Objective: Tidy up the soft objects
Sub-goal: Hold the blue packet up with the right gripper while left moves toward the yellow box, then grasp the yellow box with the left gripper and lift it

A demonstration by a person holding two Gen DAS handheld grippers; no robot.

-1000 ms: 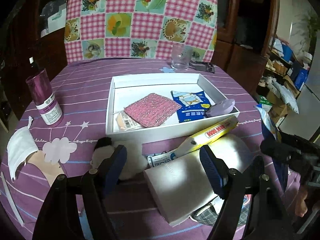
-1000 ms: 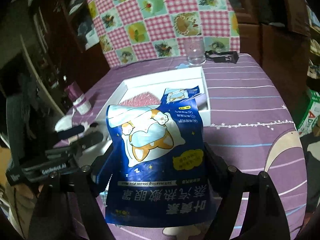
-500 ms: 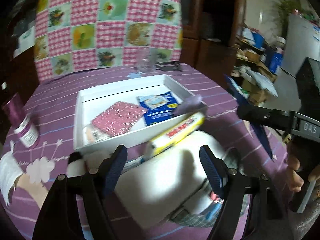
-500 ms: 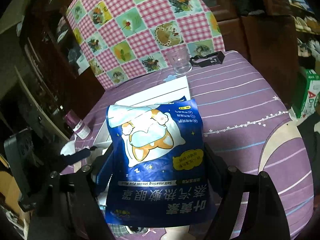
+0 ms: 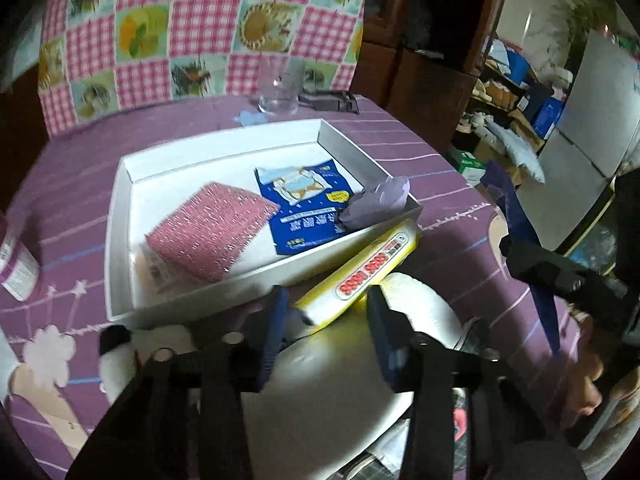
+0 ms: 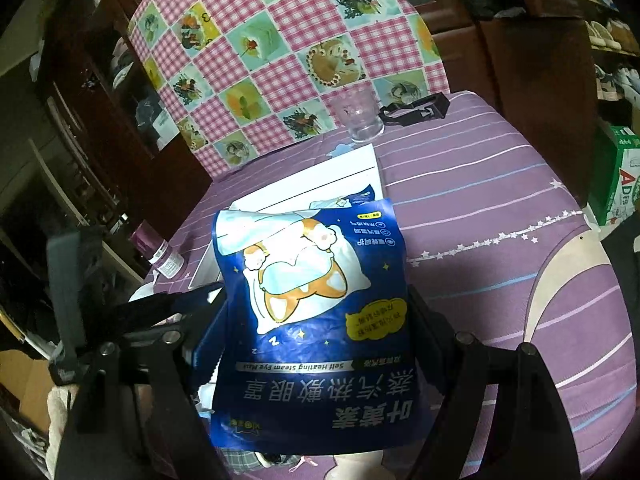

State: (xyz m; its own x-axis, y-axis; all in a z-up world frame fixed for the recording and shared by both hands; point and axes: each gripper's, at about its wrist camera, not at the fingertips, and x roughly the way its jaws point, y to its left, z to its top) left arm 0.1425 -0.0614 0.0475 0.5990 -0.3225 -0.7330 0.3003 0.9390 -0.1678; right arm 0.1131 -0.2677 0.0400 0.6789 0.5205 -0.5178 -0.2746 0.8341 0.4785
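Observation:
In the left wrist view my left gripper (image 5: 328, 320) hangs over the near end of a yellow and white tube (image 5: 360, 272), which leans on the white tray's (image 5: 120, 208) front wall. Its jaws are closing with the tube's end between the blue pads (image 5: 276, 332); I see no firm press. The tray holds a pink glittery pad (image 5: 212, 228) and a blue pouch (image 5: 308, 208). A lilac soft thing (image 5: 380, 200) rests on the tray's right corner. My right gripper (image 6: 316, 312) is shut on a large blue eye-mask pouch (image 6: 312, 280), held above the table.
A white smooth object (image 5: 340, 400) lies under the tube and a black and white plush (image 5: 120, 344) beside it. A glass (image 5: 278, 92) and a black clip (image 5: 328, 100) stand behind the tray, a purple bottle (image 5: 16, 268) at the left. A chequered chair back (image 5: 200, 28) rises behind.
My left gripper has swung right and forward over the tube, and its jaws have narrowed around the tube's end. The right gripper has rolled a little, still holding the pouch.

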